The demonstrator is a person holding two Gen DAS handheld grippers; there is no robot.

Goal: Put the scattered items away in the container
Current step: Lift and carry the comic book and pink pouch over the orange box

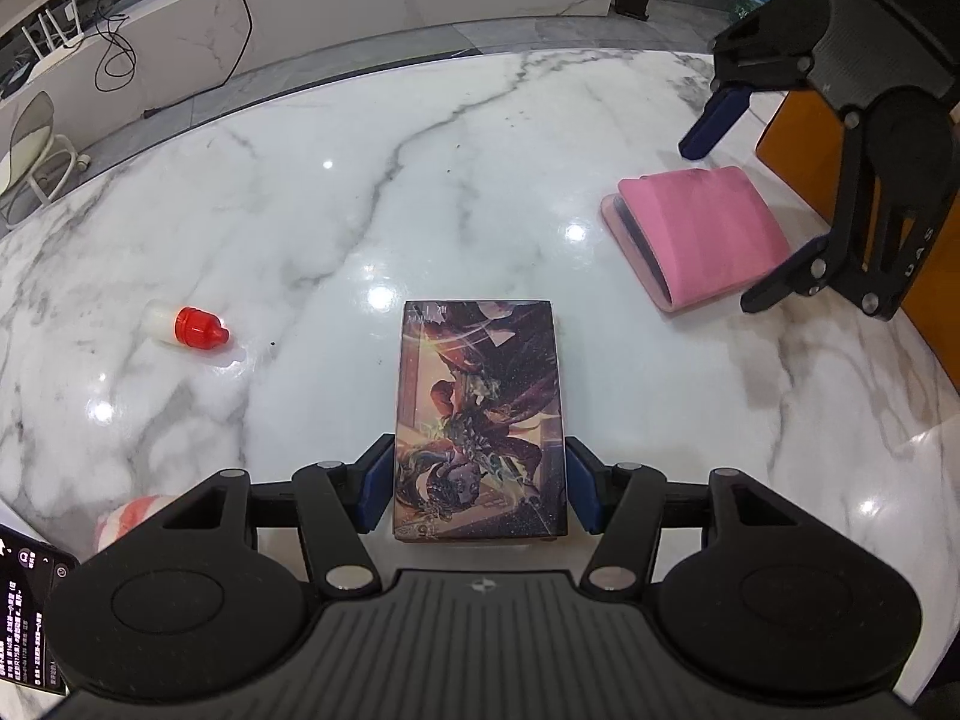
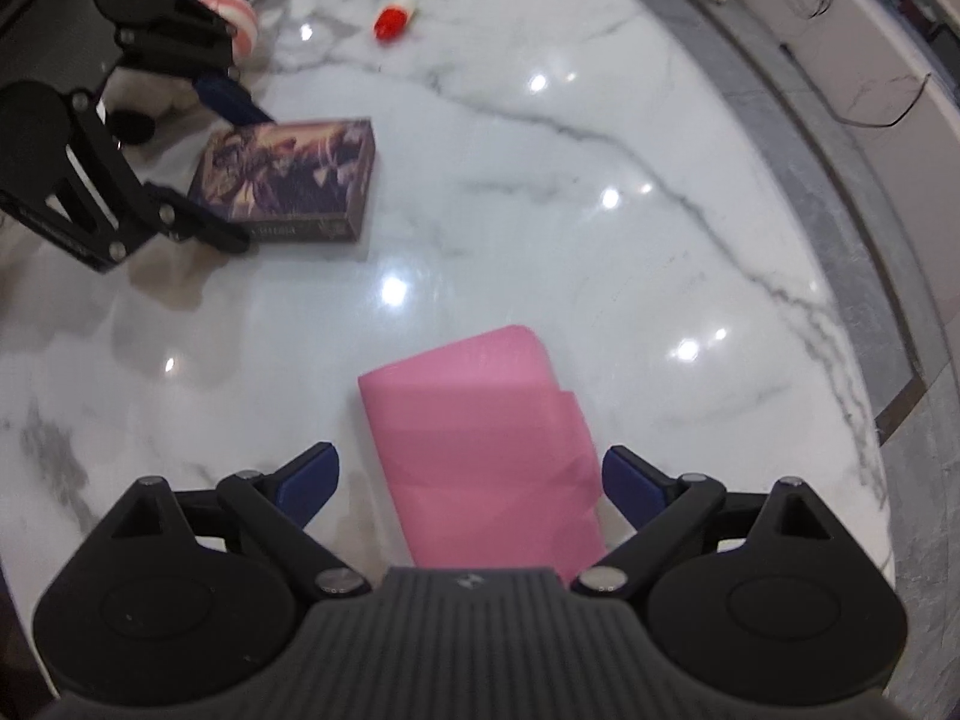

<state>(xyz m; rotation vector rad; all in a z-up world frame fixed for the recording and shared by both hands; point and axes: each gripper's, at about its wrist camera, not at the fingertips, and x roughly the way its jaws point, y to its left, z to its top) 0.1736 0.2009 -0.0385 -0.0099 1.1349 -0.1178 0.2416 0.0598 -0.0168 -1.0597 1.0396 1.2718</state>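
On the glossy white marble table the left gripper has its blue pads against both long sides of one flat rectangular box printed with dark fantasy artwork, pinching it across its width. The box lies flat, its long axis running straight away from that gripper.

The right gripper stands with jaws spread on either side of one pink folded pouch. The pouch lies flat between the pads, and the pads look clear of it, though the picture is blurred there. Its long axis runs roughly away from the gripper, leaning a little left.

Well apart to the box's left lies one small white bottle with a red cap, tipped on its side, cap pointing right in the left wrist view. An orange flat-sided thing sits at the table's far right; I cannot tell whether it is a container or what it holds.
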